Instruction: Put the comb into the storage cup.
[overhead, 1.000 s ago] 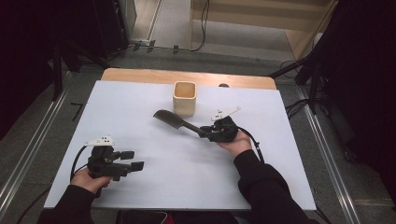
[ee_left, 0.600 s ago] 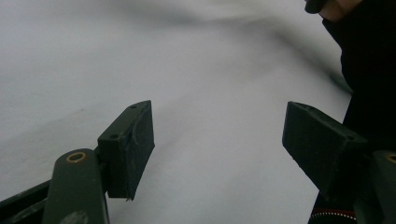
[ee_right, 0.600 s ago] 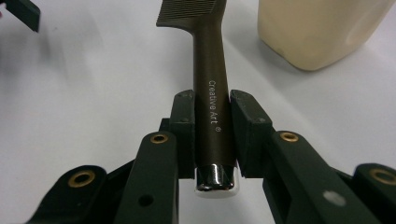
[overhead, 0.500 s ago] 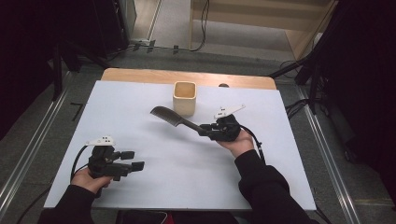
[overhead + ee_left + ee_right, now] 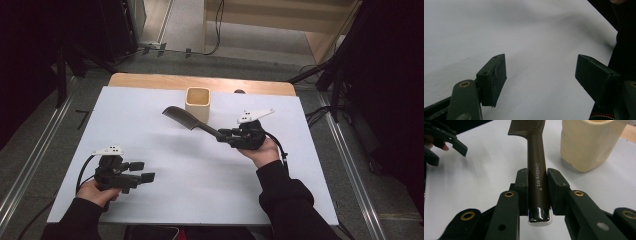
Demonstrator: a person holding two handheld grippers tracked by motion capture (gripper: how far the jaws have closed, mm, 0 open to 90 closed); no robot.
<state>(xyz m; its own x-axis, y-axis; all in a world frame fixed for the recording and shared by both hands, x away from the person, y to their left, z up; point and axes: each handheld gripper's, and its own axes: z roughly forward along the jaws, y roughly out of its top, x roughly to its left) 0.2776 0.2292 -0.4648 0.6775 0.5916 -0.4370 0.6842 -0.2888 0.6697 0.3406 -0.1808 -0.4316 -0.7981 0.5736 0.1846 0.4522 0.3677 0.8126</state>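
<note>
Right gripper view looks straight down the dark brown plastic comb (image 5: 537, 170), whose handle sits pinched between the two black jaws of the right gripper (image 5: 537, 191); a shiny metal cap closes the handle's near end, and the words "Creative Art" run along it. The comb's toothed head is cut off by the top edge, so its full length cannot be read here. Just to the right stands the cream-coloured square plastic cup (image 5: 589, 143), its rim also cropped at the top.

In the high view the comb (image 5: 192, 120) is held above the white table sheet (image 5: 200, 170), its head reaching out toward the left and passing in front of the cup (image 5: 198, 103); whether comb and cup touch cannot be told. The right gripper (image 5: 227, 136) is partly covered by its grey plate.

The left gripper (image 5: 140, 171) rests low near the sheet's front left, well apart from the comb. In the left gripper view its jaws stand wide apart with nothing between them, the right one partly lost against a dark sleeve (image 5: 624, 45).
</note>
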